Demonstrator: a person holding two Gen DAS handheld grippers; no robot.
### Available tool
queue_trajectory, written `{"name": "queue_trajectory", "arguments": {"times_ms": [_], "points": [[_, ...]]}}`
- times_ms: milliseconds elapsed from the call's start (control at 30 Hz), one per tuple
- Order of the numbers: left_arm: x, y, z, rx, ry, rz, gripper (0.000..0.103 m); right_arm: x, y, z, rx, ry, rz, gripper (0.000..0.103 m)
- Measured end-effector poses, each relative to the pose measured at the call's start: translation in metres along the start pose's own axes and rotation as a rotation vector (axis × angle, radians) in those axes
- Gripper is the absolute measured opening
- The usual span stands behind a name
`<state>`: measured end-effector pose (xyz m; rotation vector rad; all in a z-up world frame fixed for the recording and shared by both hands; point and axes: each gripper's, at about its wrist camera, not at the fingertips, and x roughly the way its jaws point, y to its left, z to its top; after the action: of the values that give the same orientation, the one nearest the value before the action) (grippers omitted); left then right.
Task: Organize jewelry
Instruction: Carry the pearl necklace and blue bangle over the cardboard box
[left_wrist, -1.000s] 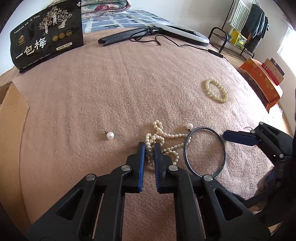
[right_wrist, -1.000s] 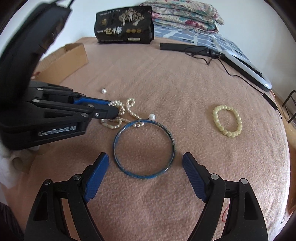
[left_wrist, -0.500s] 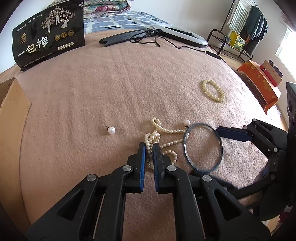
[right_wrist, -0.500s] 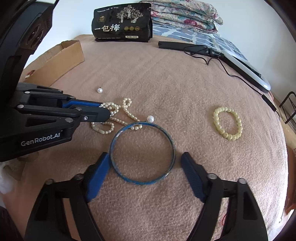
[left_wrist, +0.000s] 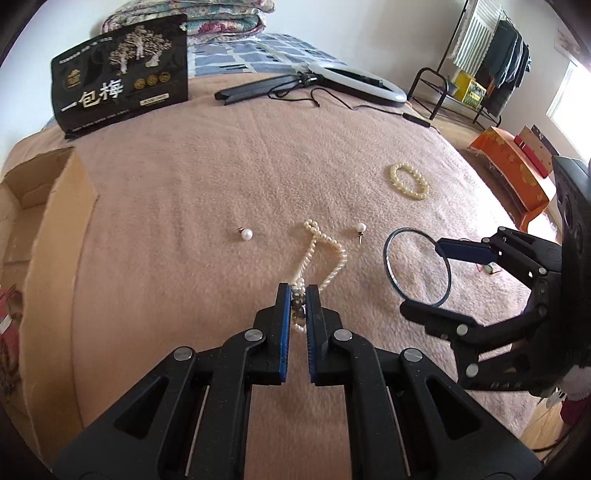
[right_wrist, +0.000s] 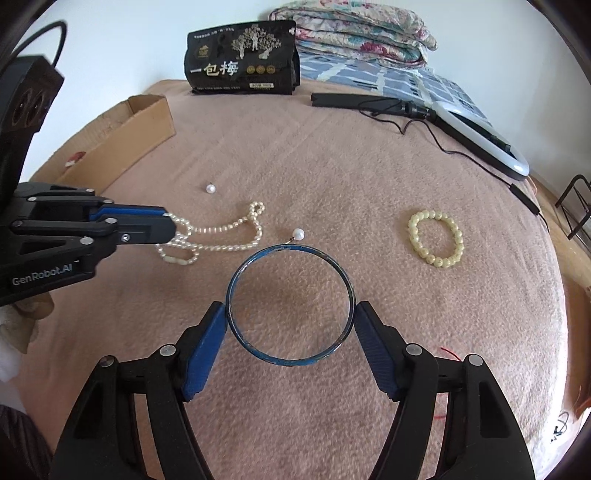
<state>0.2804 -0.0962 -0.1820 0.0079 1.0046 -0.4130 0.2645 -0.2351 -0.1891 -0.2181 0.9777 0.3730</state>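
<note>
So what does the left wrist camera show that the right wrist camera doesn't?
Only the left wrist view shows the left gripper from behind, its jaws shut on the pearl necklace, plus the clothes rack and orange box. Only the right wrist view shows the right gripper with a pad against each side of the blue bangle, and a red wire on the blanket. Both show the necklace, bangle, two loose pearl earrings, yellow bead bracelet, cardboard box, black bag and ring light.
</note>
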Motion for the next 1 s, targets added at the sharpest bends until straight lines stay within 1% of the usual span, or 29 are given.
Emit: {"name": "queue_trajectory", "arguments": {"times_ms": [233,633,833,1000], "points": [[-0.037,0.008,-0.01,-0.025,-0.039,-0.006,0.005,-0.022,0.006,0.003,-0.008,-0.029,-0.005,0.07],[-0.112,0.031,-0.015,-0.071,-0.143,0.006,0.005,-0.065,0.026,0.02,-0.049,-0.095,-0.015,0.07],[-0.15,0.046,-0.017,-0.088,-0.2,0.023,0.005,-0.081,0.041,0.036,-0.077,-0.128,-0.01,0.07],[-0.181,0.064,-0.014,-0.106,-0.248,0.036,0.005,-0.091,0.057,0.056,-0.11,-0.157,-0.002,0.07]]}}
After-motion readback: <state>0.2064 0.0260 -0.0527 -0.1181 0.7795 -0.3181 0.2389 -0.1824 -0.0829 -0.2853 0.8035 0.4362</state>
